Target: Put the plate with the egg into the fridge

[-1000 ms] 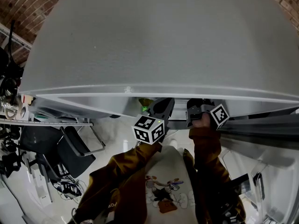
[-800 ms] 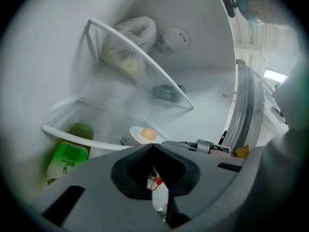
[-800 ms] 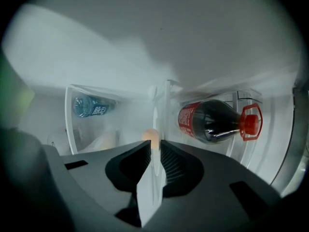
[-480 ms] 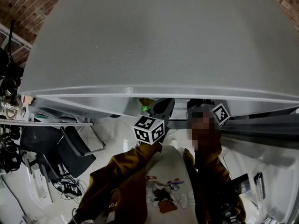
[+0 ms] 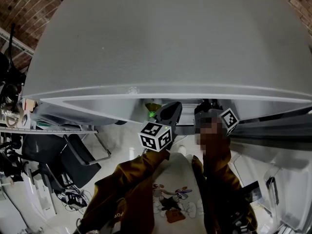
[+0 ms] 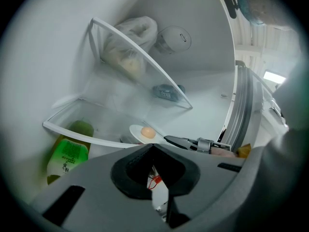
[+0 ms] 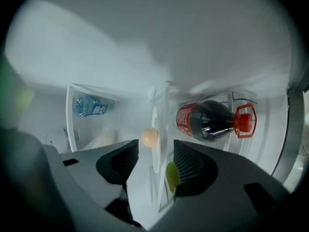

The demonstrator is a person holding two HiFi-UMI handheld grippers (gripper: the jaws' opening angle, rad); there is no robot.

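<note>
The right gripper (image 7: 155,153) has just been opened wide. The plate (image 7: 155,117) is set on the fridge shelf, its rim between the jaws but unpressed, and the egg (image 7: 149,137) is seen at 12 o'clock. The left gripper (image 6: 153,149) is held closed, empty, farther back.

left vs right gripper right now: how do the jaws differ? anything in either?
The left gripper has its jaws together with nothing between them. The right gripper has them apart, having just been opening, with the near rim of the plate in the gap and neither pad pressing it. The right gripper sits at the plate, while the left gripper views the plate and egg from further back. Shared: both point into the fridge, toward the plate.
</note>
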